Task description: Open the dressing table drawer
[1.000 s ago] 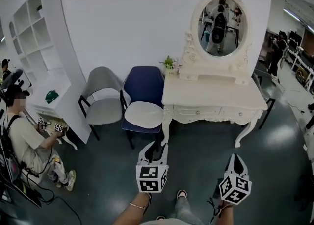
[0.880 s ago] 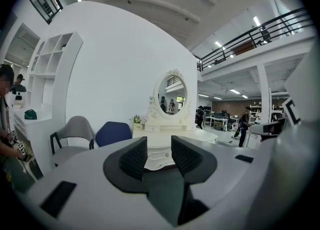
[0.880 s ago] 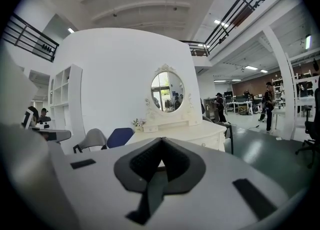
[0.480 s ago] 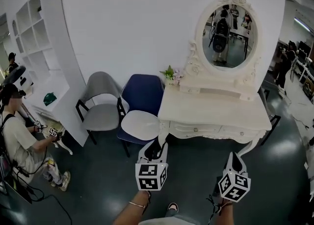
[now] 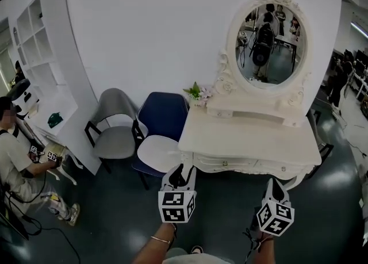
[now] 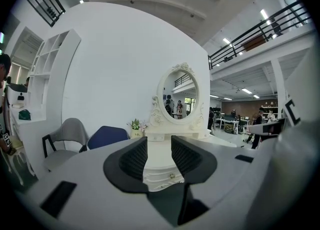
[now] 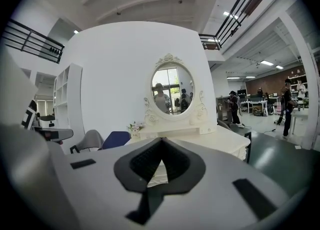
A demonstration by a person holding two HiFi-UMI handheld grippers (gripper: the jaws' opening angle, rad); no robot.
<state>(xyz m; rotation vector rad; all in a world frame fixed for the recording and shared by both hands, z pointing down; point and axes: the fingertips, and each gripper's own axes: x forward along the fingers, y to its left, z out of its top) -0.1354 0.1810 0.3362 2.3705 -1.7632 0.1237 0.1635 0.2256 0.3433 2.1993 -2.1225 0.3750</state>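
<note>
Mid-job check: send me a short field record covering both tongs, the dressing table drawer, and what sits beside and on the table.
left tongs: open, empty; drawer knob shows through the gap
right tongs: shut, empty
dressing table: straight ahead, touched by neither tongs
drawer: closed, front flush with the table
left of table: blue chair, then grey chair
on tabletop: oval mirror, small flowers at the back left corner
</note>
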